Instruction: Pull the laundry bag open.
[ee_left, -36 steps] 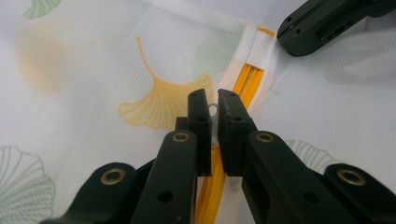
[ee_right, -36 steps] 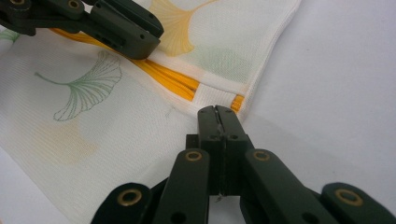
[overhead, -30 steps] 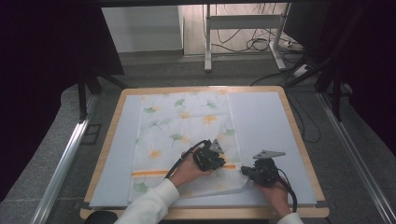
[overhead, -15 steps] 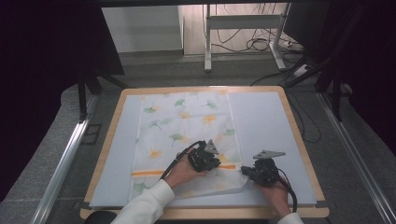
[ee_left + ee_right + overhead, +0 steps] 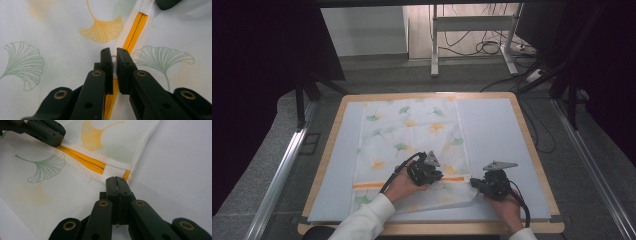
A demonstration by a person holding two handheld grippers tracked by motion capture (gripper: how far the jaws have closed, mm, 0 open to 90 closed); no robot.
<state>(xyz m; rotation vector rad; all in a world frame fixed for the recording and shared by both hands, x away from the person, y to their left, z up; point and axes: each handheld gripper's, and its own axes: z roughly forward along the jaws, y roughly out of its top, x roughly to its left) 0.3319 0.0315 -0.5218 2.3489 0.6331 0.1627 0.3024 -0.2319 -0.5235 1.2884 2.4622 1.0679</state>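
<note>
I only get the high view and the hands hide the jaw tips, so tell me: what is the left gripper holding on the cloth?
Observer: The left gripper is shut on a small white ring that sits on the orange zipper.
Operator: And the right one, has it got anything?
Observer: The right gripper is shut on the edge of the cloth, right beside the zipper's end.
</note>
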